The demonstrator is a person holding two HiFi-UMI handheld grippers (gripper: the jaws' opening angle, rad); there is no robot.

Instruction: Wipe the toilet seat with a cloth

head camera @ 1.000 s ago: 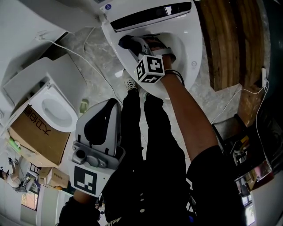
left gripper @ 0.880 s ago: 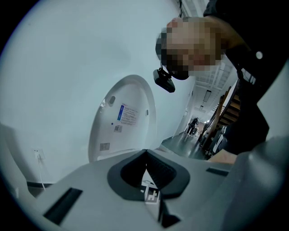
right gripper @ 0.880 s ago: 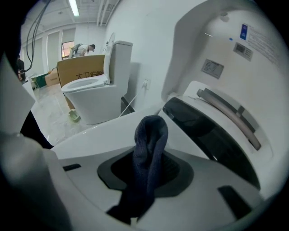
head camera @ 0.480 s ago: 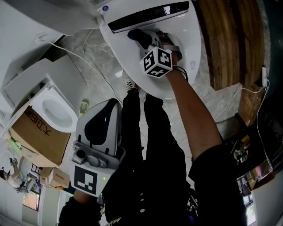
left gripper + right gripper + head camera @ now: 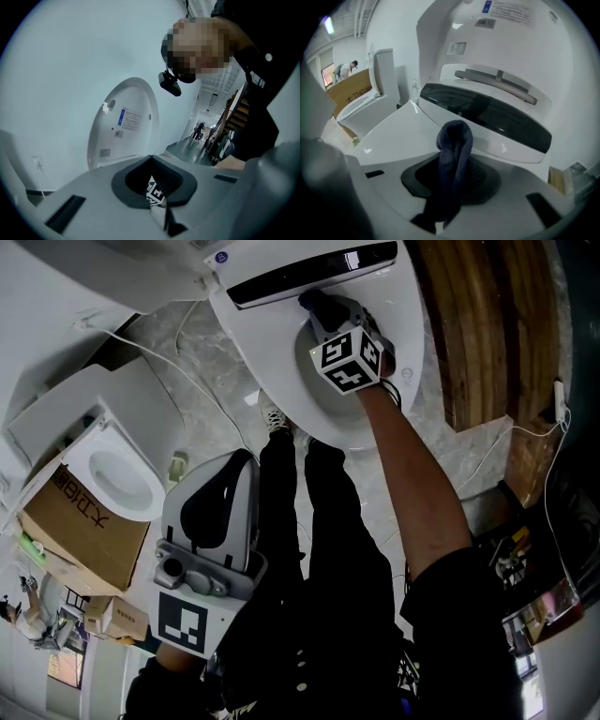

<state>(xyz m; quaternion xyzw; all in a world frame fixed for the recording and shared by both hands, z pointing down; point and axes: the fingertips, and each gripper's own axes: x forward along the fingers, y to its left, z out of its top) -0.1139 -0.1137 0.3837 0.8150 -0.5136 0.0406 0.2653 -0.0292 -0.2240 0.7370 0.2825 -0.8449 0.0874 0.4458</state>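
A white toilet seat lies at the top of the head view, with a black panel along its back edge. My right gripper is shut on a dark blue cloth and presses it on the seat's rear part, just below that panel. In the right gripper view the cloth sticks up from between the jaws, in front of the black panel and the raised lid. My left gripper hangs shut and holds nothing, low beside the person's legs, well away from the toilet.
A second toilet and a cardboard box stand at the left. A white cable runs over the stone floor. Wooden boards lie to the right of the seat. The person's black trousers fill the middle.
My right gripper has slid the cloth to the right and up along the seat's rear, close under the black panel. The left gripper has stayed still.
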